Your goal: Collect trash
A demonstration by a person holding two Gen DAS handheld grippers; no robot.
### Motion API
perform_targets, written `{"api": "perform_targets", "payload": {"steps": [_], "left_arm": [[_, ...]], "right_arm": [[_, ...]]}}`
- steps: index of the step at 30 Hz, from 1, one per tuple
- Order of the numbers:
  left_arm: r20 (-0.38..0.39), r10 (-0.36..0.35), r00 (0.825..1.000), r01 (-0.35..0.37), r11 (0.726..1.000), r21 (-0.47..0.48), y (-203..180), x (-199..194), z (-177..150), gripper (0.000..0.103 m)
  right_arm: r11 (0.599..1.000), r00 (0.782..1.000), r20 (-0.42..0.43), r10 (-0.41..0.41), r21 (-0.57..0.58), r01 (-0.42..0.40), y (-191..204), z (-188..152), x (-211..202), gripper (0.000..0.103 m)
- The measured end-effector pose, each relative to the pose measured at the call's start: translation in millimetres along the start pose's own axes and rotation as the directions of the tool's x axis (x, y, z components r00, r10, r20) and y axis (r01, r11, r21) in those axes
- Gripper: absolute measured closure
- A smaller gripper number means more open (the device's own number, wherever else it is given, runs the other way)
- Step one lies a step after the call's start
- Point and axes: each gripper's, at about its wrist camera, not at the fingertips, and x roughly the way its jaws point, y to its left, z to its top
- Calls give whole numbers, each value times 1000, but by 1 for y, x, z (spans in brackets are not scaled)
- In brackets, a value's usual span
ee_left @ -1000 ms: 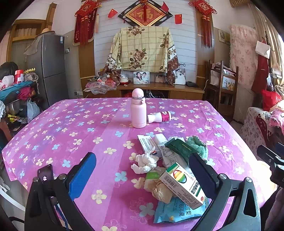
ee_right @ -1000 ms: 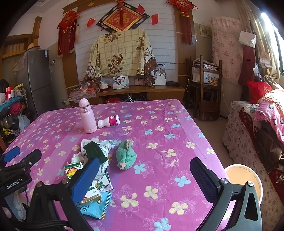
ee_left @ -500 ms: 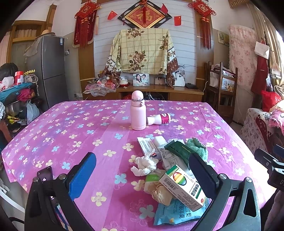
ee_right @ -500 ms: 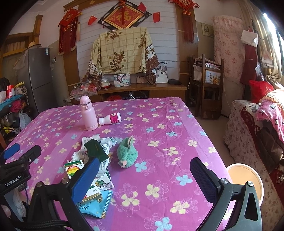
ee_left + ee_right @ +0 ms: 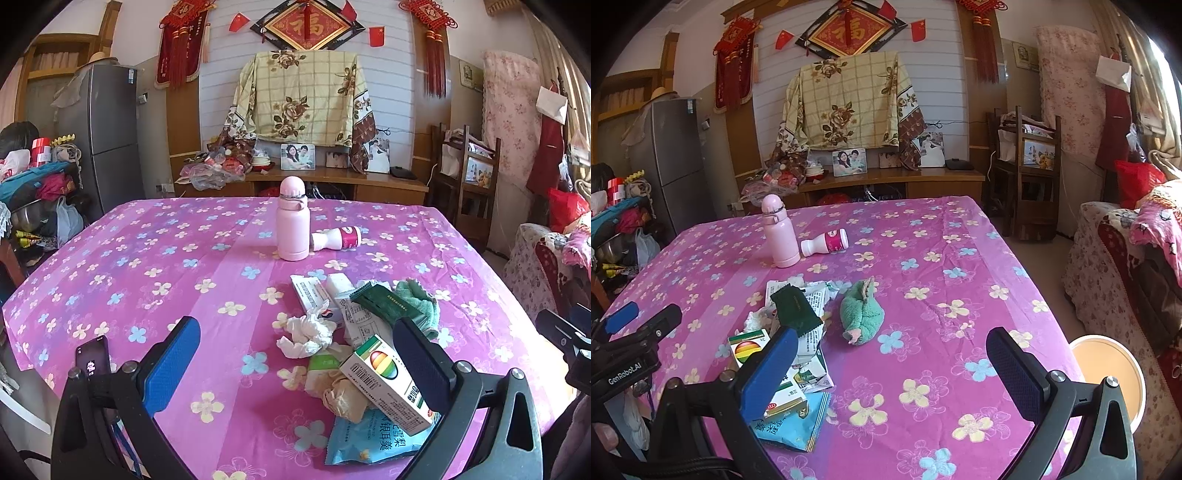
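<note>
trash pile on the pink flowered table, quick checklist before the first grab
1. Left gripper open, nothing held: ok.
2. Right gripper open, nothing held: ok.
3. Crumpled white tissue unobstructed on top: ok.
4. White rainbow-logo carton lying flat: not ok, propped on brown crumpled paper.
5. Upright pink flask apart from pile: ok.
6. Round orange-topped bin beside table is open: cannot tell.

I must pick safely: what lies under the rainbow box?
The rainbow box rests on crumpled brown paper and a blue packet; anything beneath these is hidden.
</note>
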Motion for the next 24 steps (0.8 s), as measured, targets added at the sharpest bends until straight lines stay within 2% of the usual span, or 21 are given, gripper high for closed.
{"api": "perform_targets", "payload": {"steps": [6,21,24], "left_arm": [[-17,1,1000,-1,1000,-9,3,5,-1,0],[-59,1,998,-2,1000,-16,7,19,-7,0],[-71,5,997,-6,1000,-21,12,23,-9,0]], "right_arm": [[1000,1000,-16,24,3,-24,3,-2,3,0],[999,997,-67,23,-36,-26,6,-10,21,0],[999,994,-100,38,-34,-42,5,-9,28,0]]}}
